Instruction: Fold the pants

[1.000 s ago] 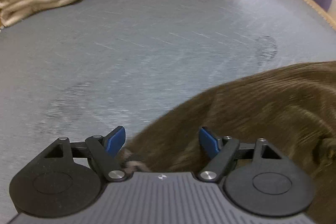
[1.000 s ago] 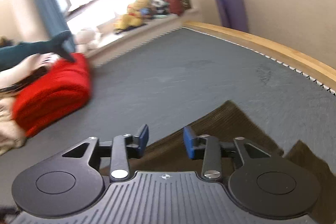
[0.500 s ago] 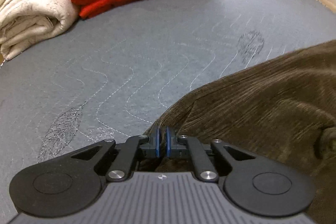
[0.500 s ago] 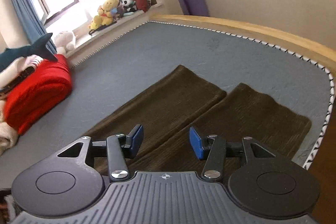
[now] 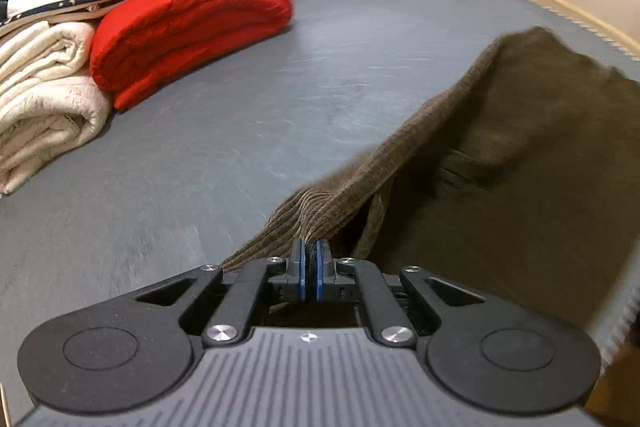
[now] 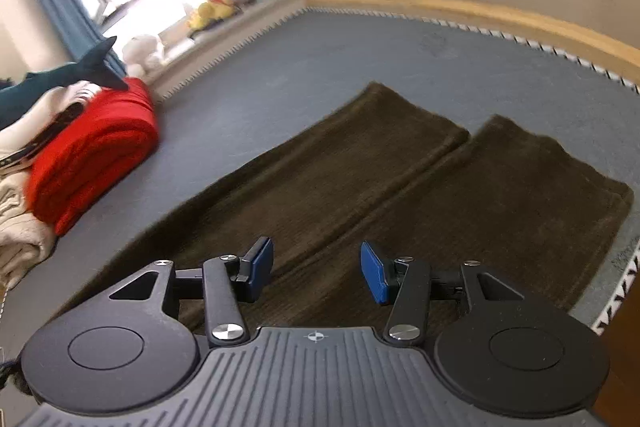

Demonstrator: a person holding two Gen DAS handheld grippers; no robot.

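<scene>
Grey quilted mattress (image 6: 360, 67) carries everything, with a wooden frame (image 6: 500, 11) along its far edge and a windowsill of stuffed toys (image 6: 216, 7) beyond its far-left corner. Folded bedding is stacked at the left edge: a red blanket (image 5: 188, 27) beside a cream blanket (image 5: 44, 99), with more items piled on top. Pants (image 6: 380, 195), brown corduroy, lie toward the right edge with both legs flat, side by side and touching, cuffs pointing to the far edge. Left gripper (image 5: 309, 267) has its jaws together, clamped on a bunched ridge of the cloth at the near end, which is raised off the mattress and drawn into a taut, tented fold. Right gripper (image 6: 316, 267) hovers over the near part of the legs with its jaws apart and nothing between them. Judged step: the start of the first fold, one leg over the other. Risks: the pinch holds only a narrow gather, so a fast pull may let the cloth slip free; with the opposite side unheld, the whole garment may drag across the mattress and skew; blur indicates quick motion, which would misalign the legs and leave creases.
</scene>
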